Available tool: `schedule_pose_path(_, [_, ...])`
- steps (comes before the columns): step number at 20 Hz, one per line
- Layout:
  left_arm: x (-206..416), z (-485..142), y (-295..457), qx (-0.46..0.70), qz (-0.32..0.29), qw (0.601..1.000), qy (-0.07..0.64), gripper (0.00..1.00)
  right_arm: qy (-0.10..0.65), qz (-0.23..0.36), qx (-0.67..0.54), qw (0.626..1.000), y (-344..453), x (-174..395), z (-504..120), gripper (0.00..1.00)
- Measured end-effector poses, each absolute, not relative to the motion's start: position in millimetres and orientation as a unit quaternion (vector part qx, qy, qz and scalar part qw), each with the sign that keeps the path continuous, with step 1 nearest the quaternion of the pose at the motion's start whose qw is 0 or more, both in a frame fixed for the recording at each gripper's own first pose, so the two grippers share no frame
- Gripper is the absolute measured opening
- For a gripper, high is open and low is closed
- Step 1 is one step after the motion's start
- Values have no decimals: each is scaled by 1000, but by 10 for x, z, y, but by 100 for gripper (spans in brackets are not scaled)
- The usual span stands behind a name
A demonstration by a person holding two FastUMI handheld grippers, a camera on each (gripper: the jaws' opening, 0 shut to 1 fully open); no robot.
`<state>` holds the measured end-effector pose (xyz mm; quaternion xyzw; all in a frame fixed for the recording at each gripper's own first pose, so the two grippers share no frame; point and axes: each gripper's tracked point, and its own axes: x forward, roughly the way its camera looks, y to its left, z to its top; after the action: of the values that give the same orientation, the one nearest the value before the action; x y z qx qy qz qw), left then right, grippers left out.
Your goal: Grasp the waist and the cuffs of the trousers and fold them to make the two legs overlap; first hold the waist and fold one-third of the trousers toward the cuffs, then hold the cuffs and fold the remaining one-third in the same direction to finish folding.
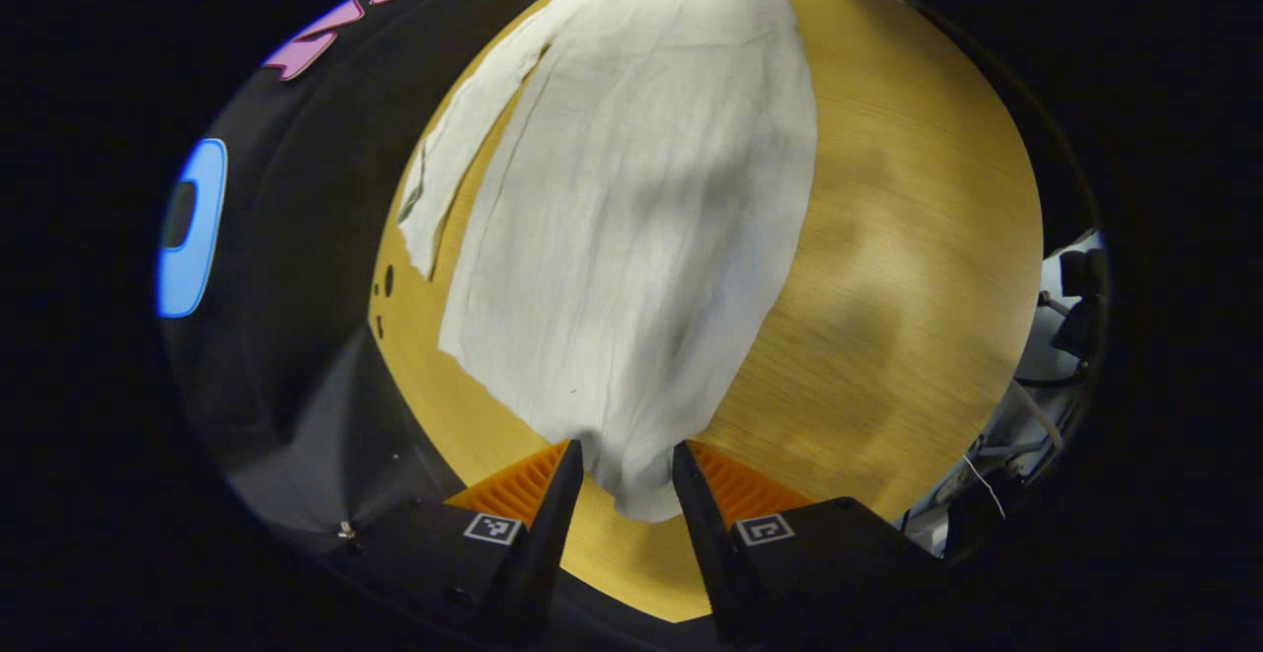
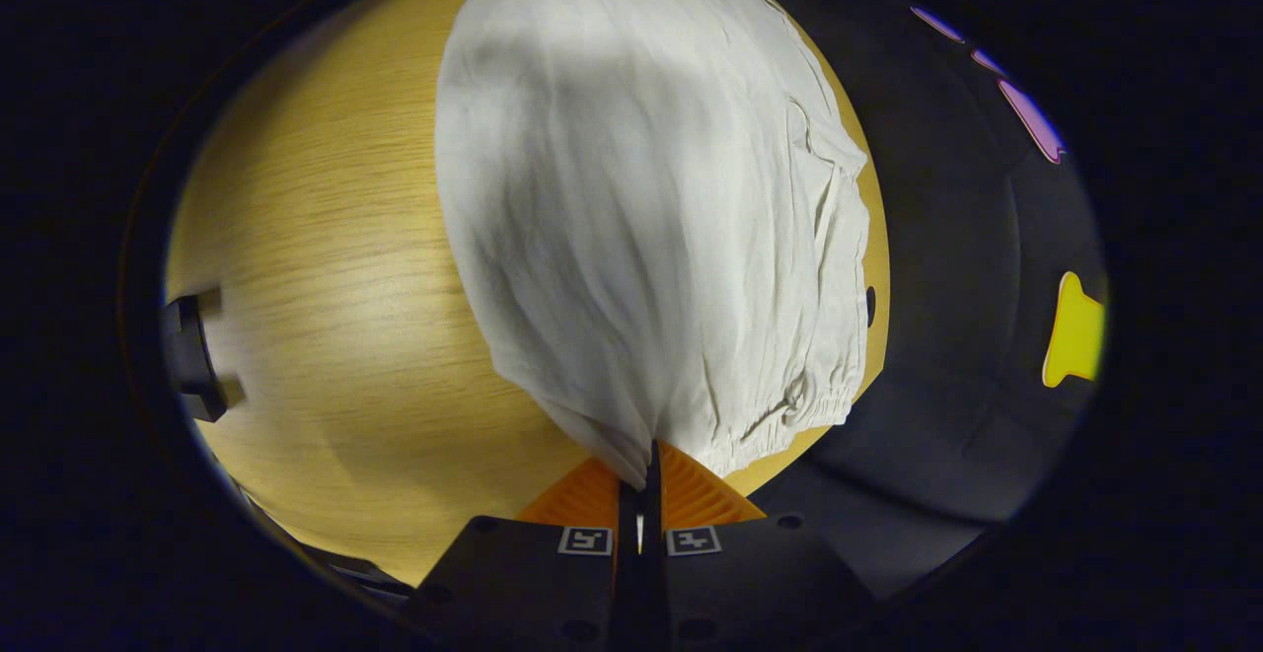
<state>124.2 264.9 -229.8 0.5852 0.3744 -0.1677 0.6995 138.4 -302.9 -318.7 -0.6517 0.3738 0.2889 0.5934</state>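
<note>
- Step in hand, as I judge it: the first fold, laying one leg over the other. The trousers (image 1: 631, 208) lie along the wooden table (image 1: 908, 267), and in the left gripper view the far leg (image 1: 464, 149) splays out past the nearer one, so the overlap looks unfinished.
- Right gripper (image 2: 639, 474): nearest the trousers' elastic waist (image 2: 799, 405). Fingers pressed together with a pinch of the white cloth between them, just beside the gathered waistband; the fabric rises in taut pleats from that pinch.
- Left gripper (image 1: 627, 474): at the trousers' narrow end, which I take for the cuff (image 1: 641, 494). Fingers stand apart with the cloth tip lying in the gap; whether either pad touches it I cannot tell. Not clamped.
- Farther off from the trousers: bare table on one side, the dark booth wall (image 1: 296, 267) on the other.
- Next move, my judgement: the left fingers need to close on the cuff before any lift, then both ends must travel together toward the splayed leg, keeping the cloth taut so the edges line up.
</note>
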Motion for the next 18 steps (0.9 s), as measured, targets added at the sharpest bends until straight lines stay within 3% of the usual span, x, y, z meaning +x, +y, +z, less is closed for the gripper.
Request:
schedule_pose_path(2, [1187,-2353,2645,563,-191,691,411,53,370,290,-656,591,-3029,1380,-3184,5])
schedule_pose_path(5, [1136,-2390,2586,553,-201,689,422,28,363,290,-662,588,-3028,1379,-3182,5])
schedule_pose_path(6, [1119,-2404,2578,557,-199,690,418,13,361,291,-662,589,-3034,1384,-3185,5])
schedule_pose_path(7, [1131,-2389,2582,567,-190,691,406,10,359,291,-661,591,-3039,1386,-3185,5])
schedule_pose_path(14, [1151,-2307,2604,536,-102,751,373,5,357,287,-665,590,-3076,1399,-3158,5])
schedule_pose_path(18, [1332,-1943,2610,526,-73,776,341,5,342,272,-656,616,-3025,1463,-2946,5])
